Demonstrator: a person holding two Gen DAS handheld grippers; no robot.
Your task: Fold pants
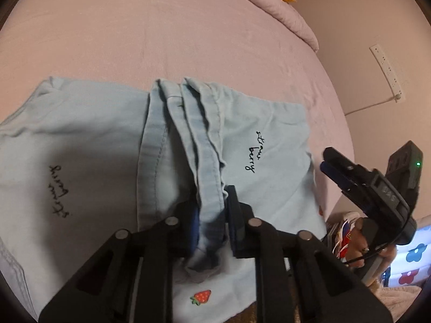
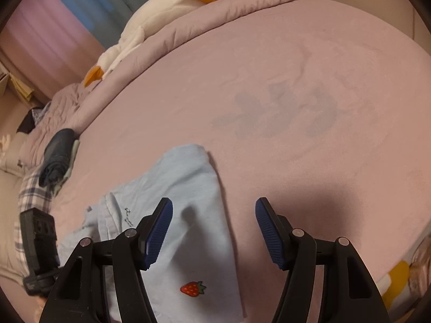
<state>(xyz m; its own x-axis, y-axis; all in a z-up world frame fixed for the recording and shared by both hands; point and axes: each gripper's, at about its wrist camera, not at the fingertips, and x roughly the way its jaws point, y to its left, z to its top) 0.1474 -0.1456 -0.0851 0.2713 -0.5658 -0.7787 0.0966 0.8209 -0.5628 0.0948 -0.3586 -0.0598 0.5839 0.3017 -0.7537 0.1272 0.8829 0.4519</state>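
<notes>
Pants (image 1: pixel 89 145), pale blue, lie spread on the pink bed sheet (image 1: pixel 161 32), with a bunched ridge of hem and seam layers running down their middle toward the near edge. Left gripper (image 1: pixel 211 223) is angled steeply downward over that ridge; its 2 fingers are clenched on the gathered fabric, which is pinched between the blue pads. Right gripper (image 2: pixel 214 231) is likewise pitched downward, above the right-hand edge of the garment. Its fingers are released and stand wide apart; the left pad (image 2: pixel 159 231) hovers over cloth, the right pad over bare sheet, and nothing is gripped. From the left wrist view, the right gripper is seen just beyond the garment's right edge, with part of the person's hand (image 1: pixel 358 242) beneath it. Script lettering (image 1: pixel 252 152) and a red strawberry patch (image 2: pixel 192 288) mark the fabric. No containers are in view. Folded dark clothing (image 2: pixel 58 158) sits at the far left, well apart from the pants.
</notes>
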